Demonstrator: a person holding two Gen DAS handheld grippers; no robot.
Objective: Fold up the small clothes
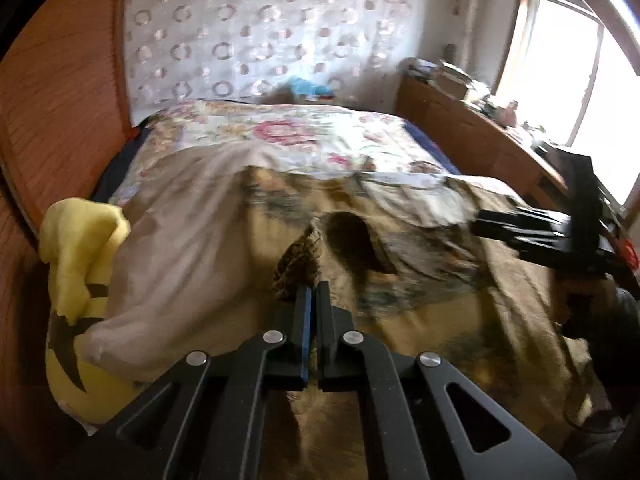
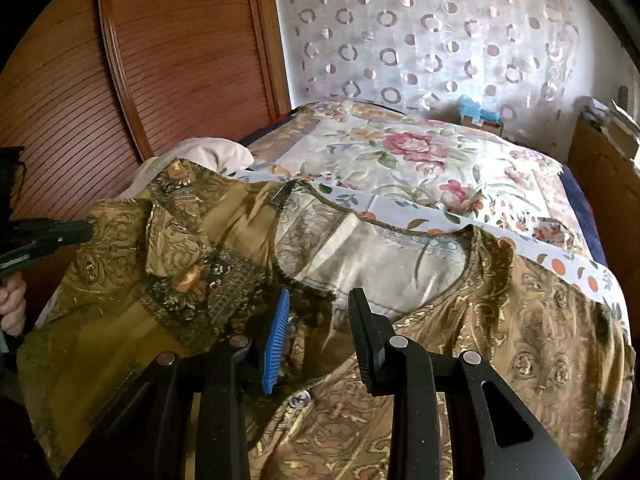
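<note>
A gold-brown patterned top [image 2: 500,320] lies spread on the bed, neckline facing away, its pale lining [image 2: 380,256] showing. Its left sleeve [image 2: 176,236] is lifted and folded inward. My left gripper [image 1: 313,292] is shut on a fold of that patterned fabric [image 1: 298,264]; it also shows at the left edge of the right wrist view [image 2: 86,230]. My right gripper [image 2: 318,300] is open and empty, hovering just above the top near the neckline; it also shows in the left wrist view [image 1: 478,226].
The bed has a floral cover [image 2: 400,160]. A pale pillow [image 1: 180,248] and a yellow plush toy [image 1: 76,272] lie at its left. A wooden wardrobe [image 2: 160,60] stands left, a cluttered wooden dresser [image 1: 480,132] right, near a bright window [image 1: 560,60].
</note>
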